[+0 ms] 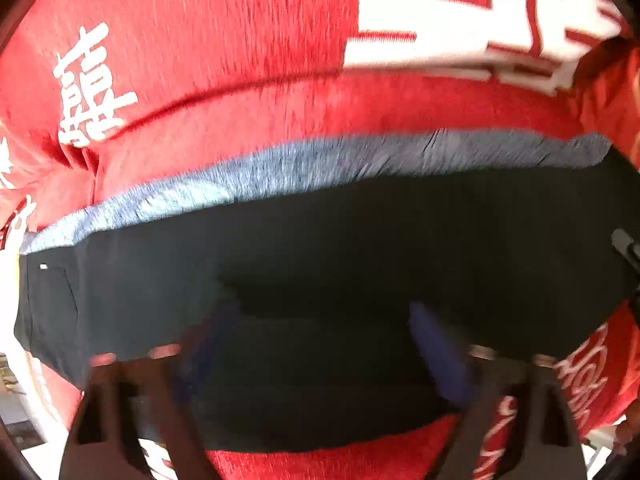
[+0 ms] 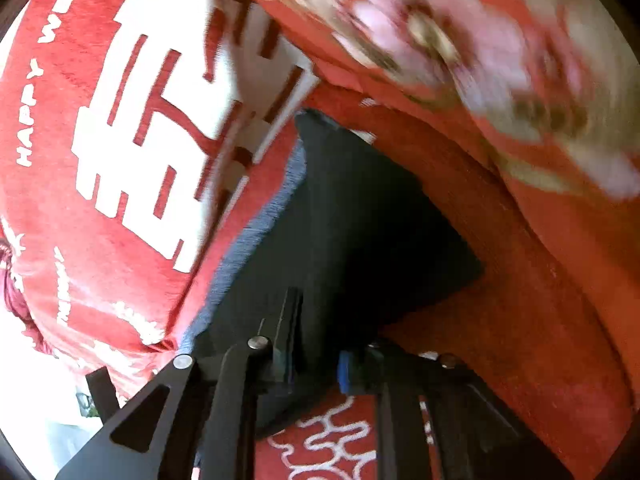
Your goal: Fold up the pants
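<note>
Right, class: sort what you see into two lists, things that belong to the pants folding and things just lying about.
Job:
pants
left tongs
right tongs

Lying about:
red blanket
floral quilt

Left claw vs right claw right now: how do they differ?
The left claw stands wide open above the black pants; the right claw is far narrower, over a corner of the pants. The left claw's blue pads are blurred; the right claw looks sharper. Both sit above the red blanket.
</note>
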{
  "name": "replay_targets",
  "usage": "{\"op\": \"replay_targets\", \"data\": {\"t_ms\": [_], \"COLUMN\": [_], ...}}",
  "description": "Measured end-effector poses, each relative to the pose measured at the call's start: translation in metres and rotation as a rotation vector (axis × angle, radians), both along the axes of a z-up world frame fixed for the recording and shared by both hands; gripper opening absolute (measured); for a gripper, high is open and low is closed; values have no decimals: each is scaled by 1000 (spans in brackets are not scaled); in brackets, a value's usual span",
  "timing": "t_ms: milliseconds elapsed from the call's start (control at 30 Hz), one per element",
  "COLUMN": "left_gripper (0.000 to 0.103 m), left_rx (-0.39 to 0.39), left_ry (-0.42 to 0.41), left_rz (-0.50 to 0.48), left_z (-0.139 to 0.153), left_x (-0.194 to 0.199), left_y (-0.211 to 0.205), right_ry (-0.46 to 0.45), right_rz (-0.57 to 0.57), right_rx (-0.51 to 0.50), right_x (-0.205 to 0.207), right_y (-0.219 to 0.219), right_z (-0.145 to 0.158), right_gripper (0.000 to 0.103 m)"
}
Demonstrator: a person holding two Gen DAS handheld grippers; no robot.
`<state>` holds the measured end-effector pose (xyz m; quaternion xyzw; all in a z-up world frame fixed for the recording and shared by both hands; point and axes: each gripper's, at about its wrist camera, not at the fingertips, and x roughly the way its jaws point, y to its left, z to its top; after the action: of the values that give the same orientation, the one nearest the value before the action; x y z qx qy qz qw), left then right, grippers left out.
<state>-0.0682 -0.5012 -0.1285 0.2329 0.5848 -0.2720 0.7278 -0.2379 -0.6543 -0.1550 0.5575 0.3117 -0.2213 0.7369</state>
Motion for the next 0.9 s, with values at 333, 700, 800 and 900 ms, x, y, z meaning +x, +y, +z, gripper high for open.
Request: {"op": "replay_targets", "data": {"t_ms": [333,700,800,900], "left_gripper": [80,80,80,80], "left_rx": [-52,-217,-208,-161], "left_ry": [-72,98,89,56], "left_rz": [-164,-66,-1,56], "left_z": [-17,18,25,27], "left_x": [-35,31,62,96], "left_y": [-26,67,120,174], "right_ry": [-50,48,93,159], "right_rz": [196,397,483,576], "right_rx": [-230,-485,-560,-624], "right_x": [36,95,125,163], "right_y": [40,120,169,220], "right_z": [86,146,150,139], "right_gripper": [14,15,15,18]}}
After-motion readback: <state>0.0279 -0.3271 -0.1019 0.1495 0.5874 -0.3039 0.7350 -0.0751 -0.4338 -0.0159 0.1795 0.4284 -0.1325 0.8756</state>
